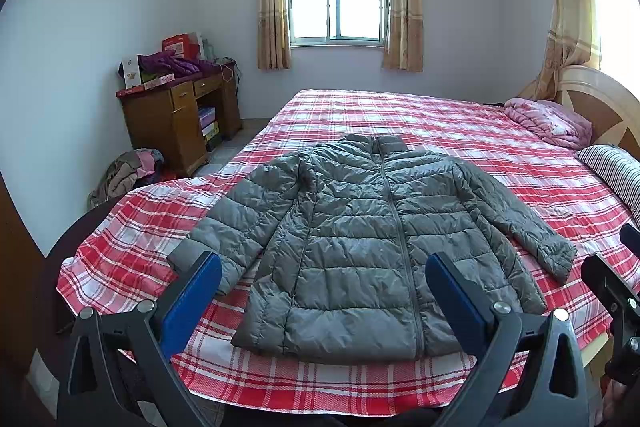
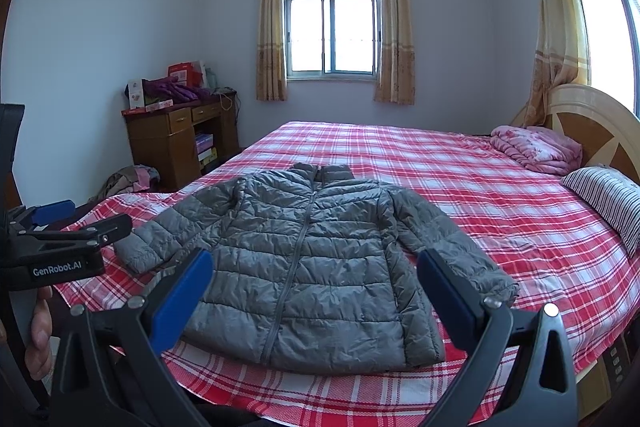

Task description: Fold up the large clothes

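Here the wide bed in its red-and-white plaid sheet (image 1: 440,131) carries a grey quilted puffer jacket (image 1: 360,227), zipped, spread flat, sleeves out, hem by the near edge. Bare sheet lies all around it. The left gripper (image 1: 324,283) and right gripper (image 2: 314,279) hover above the hem, jaws spread, empty.

Grey quilted jacket (image 1: 356,247), zipped, flat, sleeves spread
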Action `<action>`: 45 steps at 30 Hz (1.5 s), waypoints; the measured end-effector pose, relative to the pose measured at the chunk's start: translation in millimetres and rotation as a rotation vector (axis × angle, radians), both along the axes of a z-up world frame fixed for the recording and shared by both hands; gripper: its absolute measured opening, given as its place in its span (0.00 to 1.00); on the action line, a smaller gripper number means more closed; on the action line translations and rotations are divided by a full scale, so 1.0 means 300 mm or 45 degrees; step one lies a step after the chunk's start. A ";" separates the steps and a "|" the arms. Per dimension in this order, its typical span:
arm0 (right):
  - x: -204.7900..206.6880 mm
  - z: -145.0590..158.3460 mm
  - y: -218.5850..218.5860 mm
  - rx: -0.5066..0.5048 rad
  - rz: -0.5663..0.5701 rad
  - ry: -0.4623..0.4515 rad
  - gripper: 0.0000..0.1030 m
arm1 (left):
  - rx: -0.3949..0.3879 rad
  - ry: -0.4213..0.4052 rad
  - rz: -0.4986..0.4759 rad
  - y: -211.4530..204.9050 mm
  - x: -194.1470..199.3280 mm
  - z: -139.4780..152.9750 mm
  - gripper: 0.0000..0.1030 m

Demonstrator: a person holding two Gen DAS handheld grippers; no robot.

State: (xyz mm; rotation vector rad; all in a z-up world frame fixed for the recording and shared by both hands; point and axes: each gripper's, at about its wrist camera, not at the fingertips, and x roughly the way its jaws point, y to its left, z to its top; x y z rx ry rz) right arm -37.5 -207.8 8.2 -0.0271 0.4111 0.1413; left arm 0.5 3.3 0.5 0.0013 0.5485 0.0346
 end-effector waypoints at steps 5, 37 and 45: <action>0.000 -0.001 -0.003 0.004 -0.002 0.000 1.00 | 0.000 0.000 0.001 0.001 0.001 0.000 0.99; 0.014 -0.018 0.009 0.002 -0.006 0.020 1.00 | 0.002 0.019 0.015 0.025 0.022 -0.012 0.99; 0.074 -0.051 -0.020 0.013 -0.026 0.063 1.00 | 0.019 0.051 0.043 0.030 0.094 -0.057 0.99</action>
